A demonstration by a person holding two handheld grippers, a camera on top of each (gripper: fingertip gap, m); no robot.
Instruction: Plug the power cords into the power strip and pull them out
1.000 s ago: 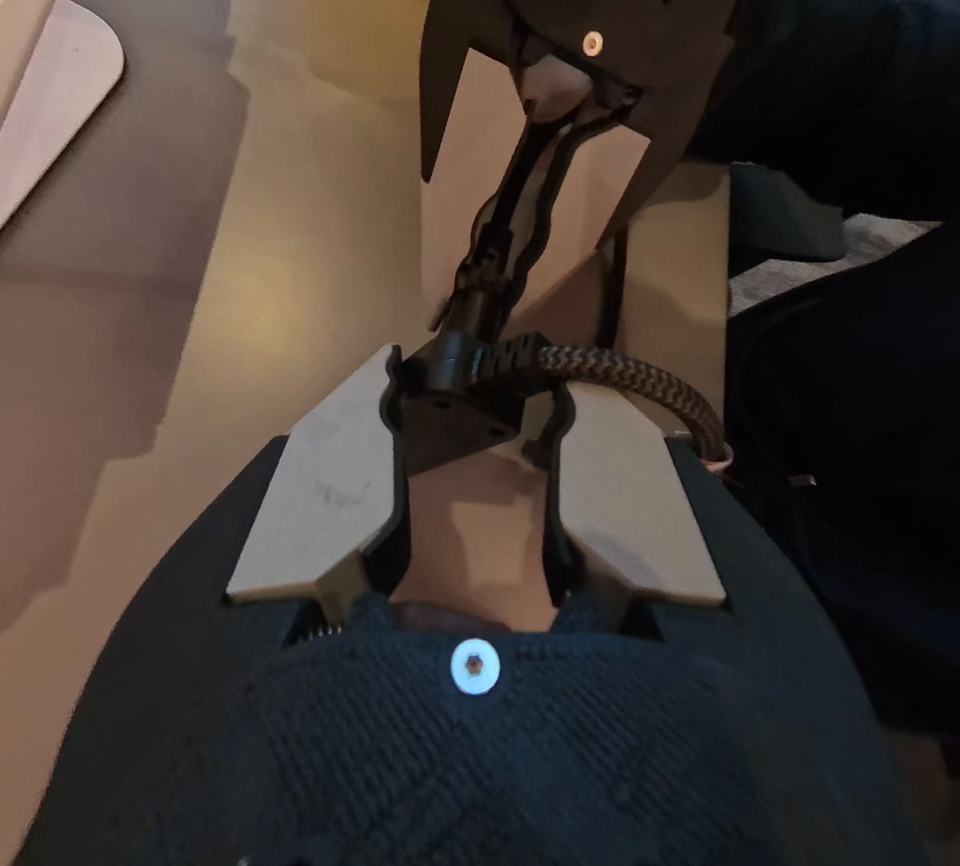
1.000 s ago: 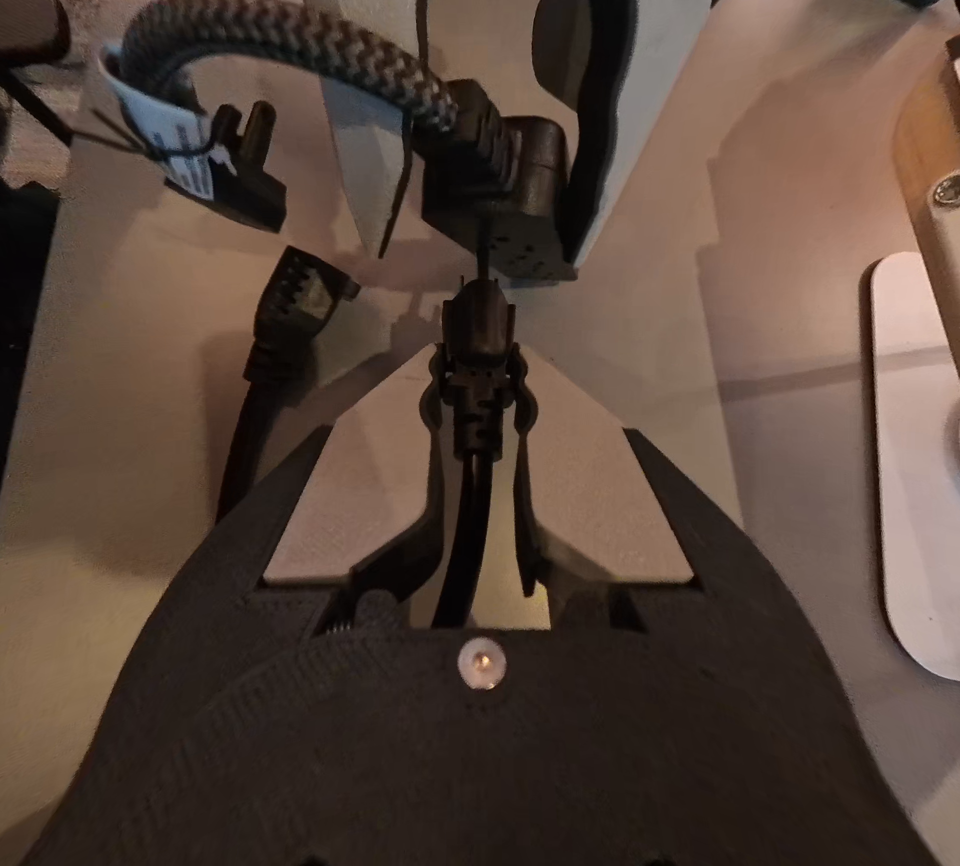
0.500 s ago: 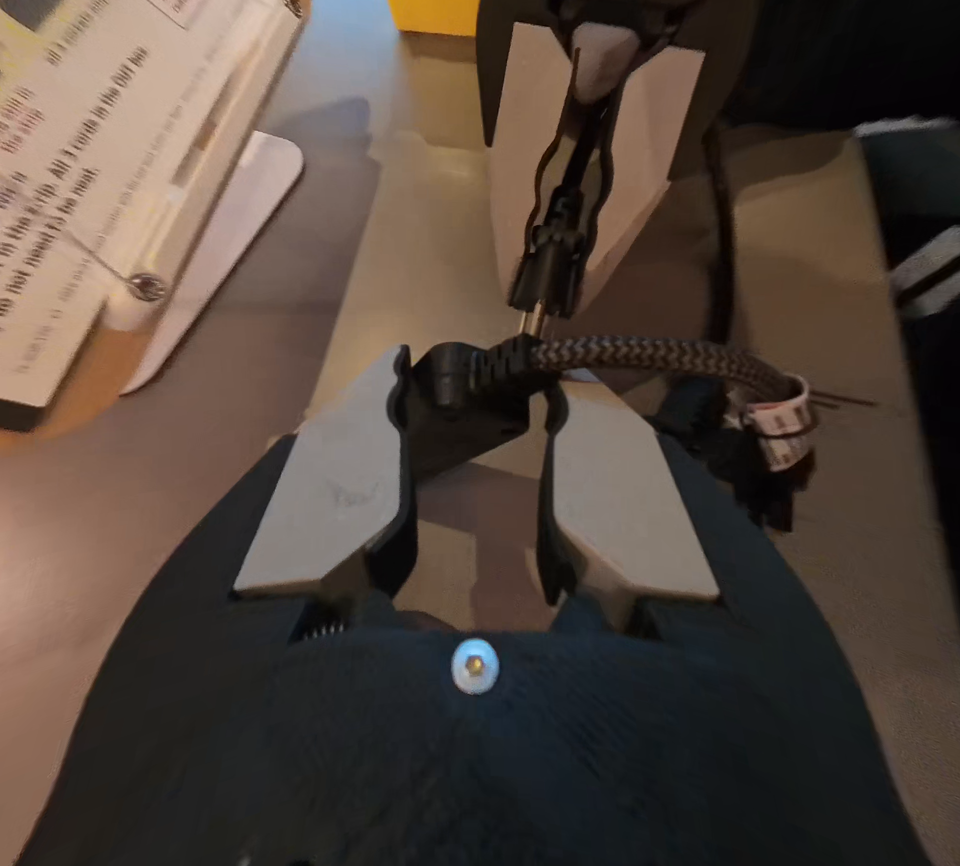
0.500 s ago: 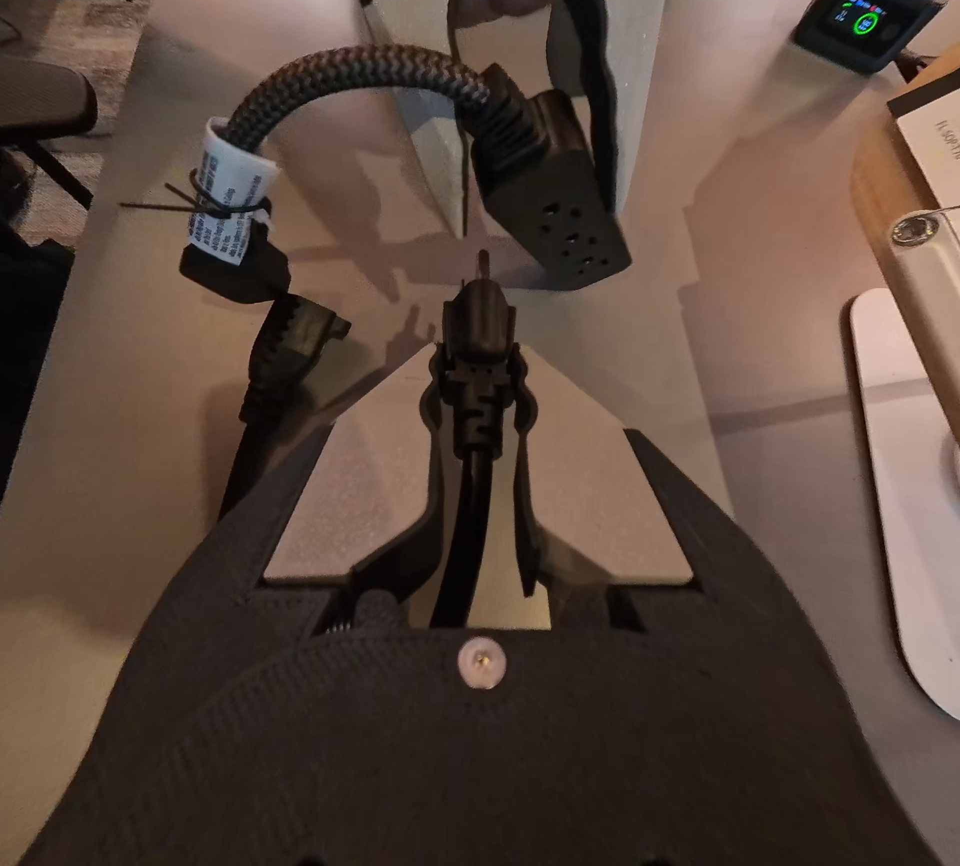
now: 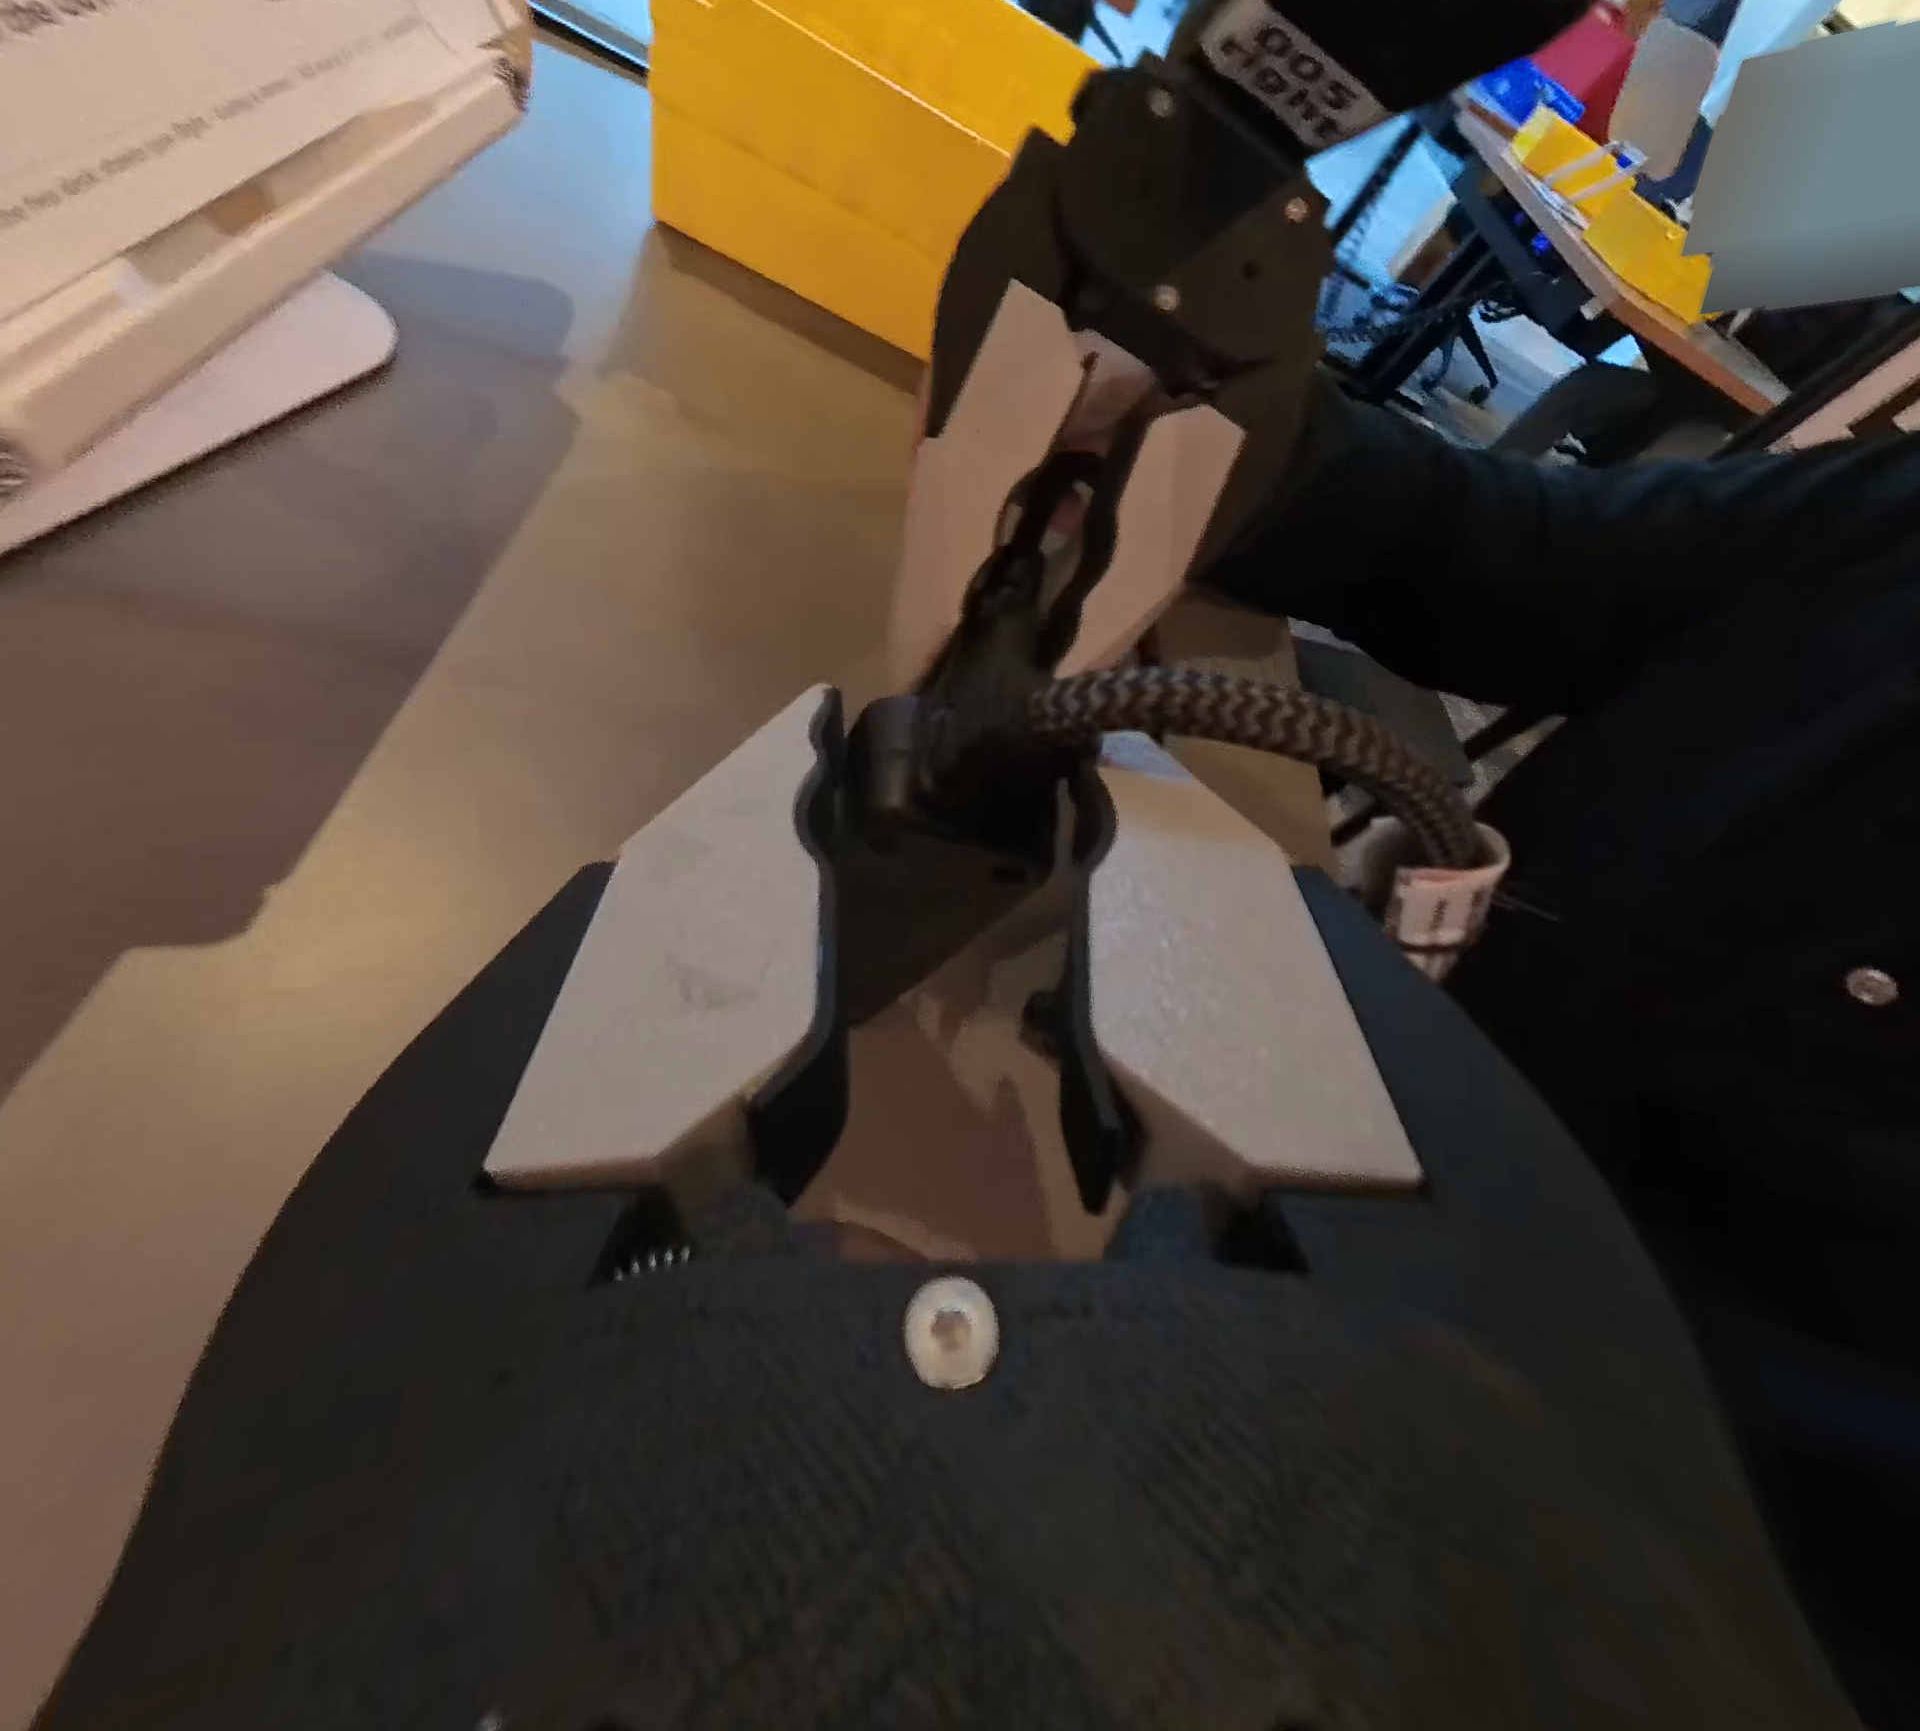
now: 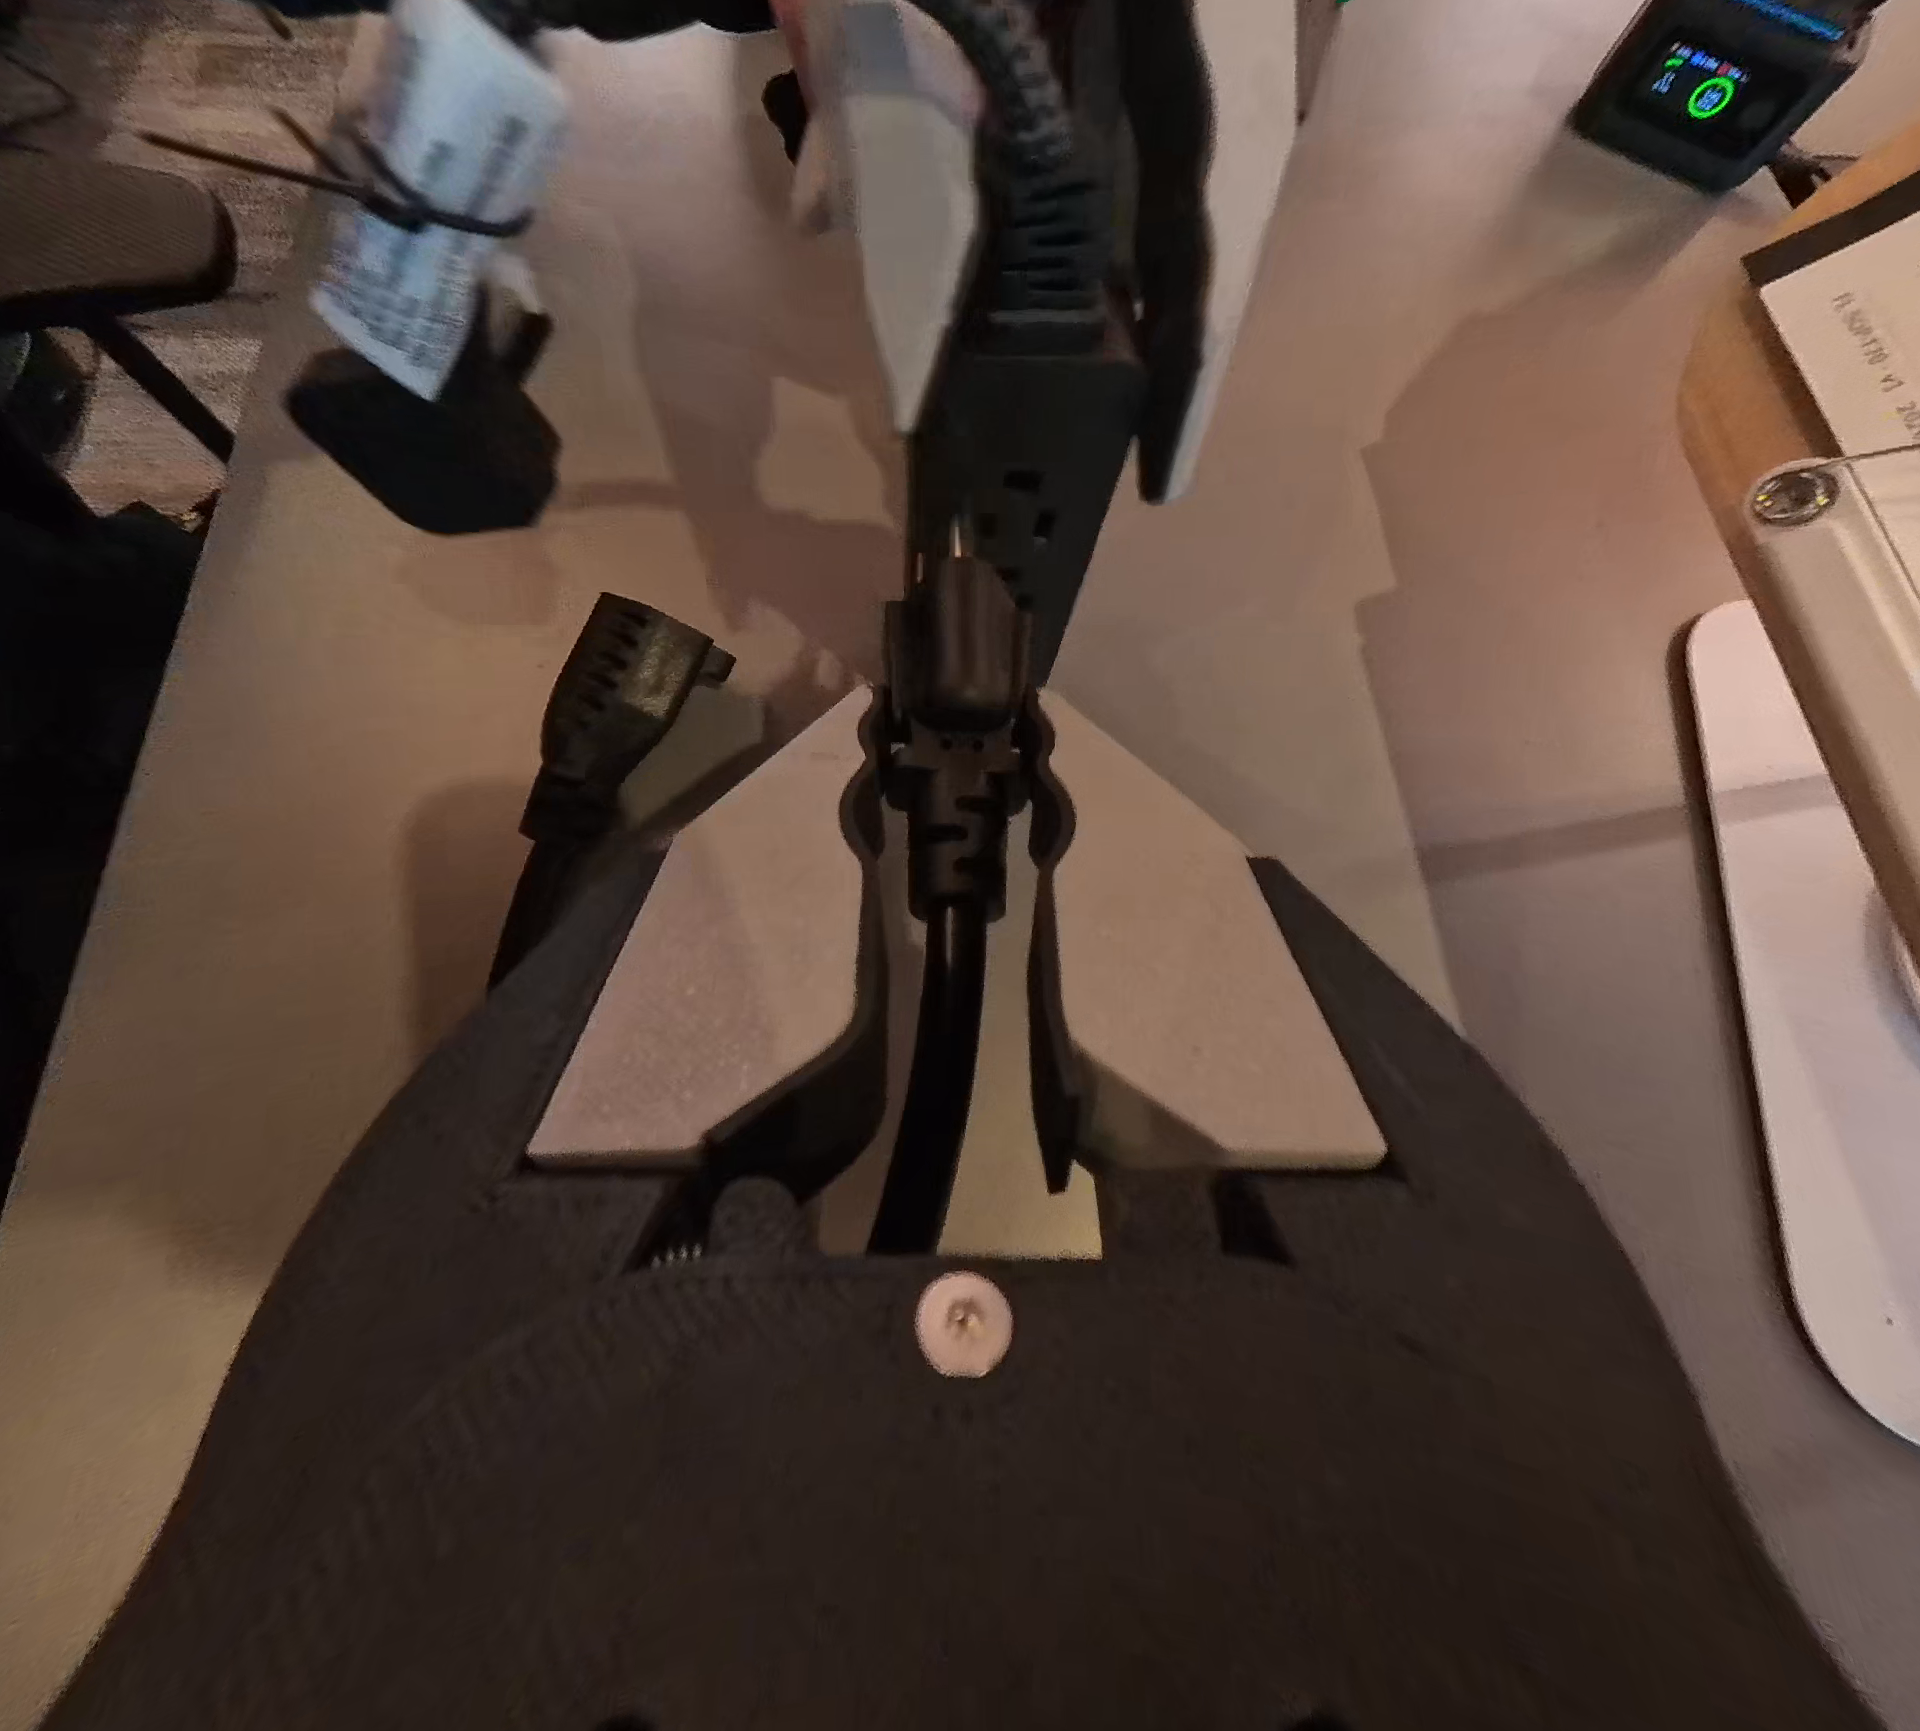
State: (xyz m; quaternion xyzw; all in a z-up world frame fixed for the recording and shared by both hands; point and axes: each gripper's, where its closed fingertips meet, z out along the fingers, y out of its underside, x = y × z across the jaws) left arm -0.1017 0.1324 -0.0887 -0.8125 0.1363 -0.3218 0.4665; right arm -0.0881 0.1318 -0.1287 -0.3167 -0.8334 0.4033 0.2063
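Left hand-held gripper (image 5: 951,788) clamps power strip (image 5: 935,892), steadying sockets | right hand-held gripper (image 6: 956,746) pinches cord plug (image 6: 961,642), prongs aimed at 12 o'clock for your insertion.

Two grippers: left gripper (image 5: 951,777), right gripper (image 6: 956,725). One power strip (image 6: 1023,455) at twelve o'clock. Three plugs: held plug (image 6: 961,653), loose plug (image 6: 623,694) at nine o'clock, tagged plug (image 6: 426,445) at ten. One yellow bin (image 5: 831,123). One screen device (image 6: 1725,71) at two o'clock.

Each hand-held gripper (image 5: 951,751) has a textured black body, grey wedge fingers (image 5: 707,933), a silver screw (image 5: 951,1333); dark sleeve (image 5: 1558,569) at right.
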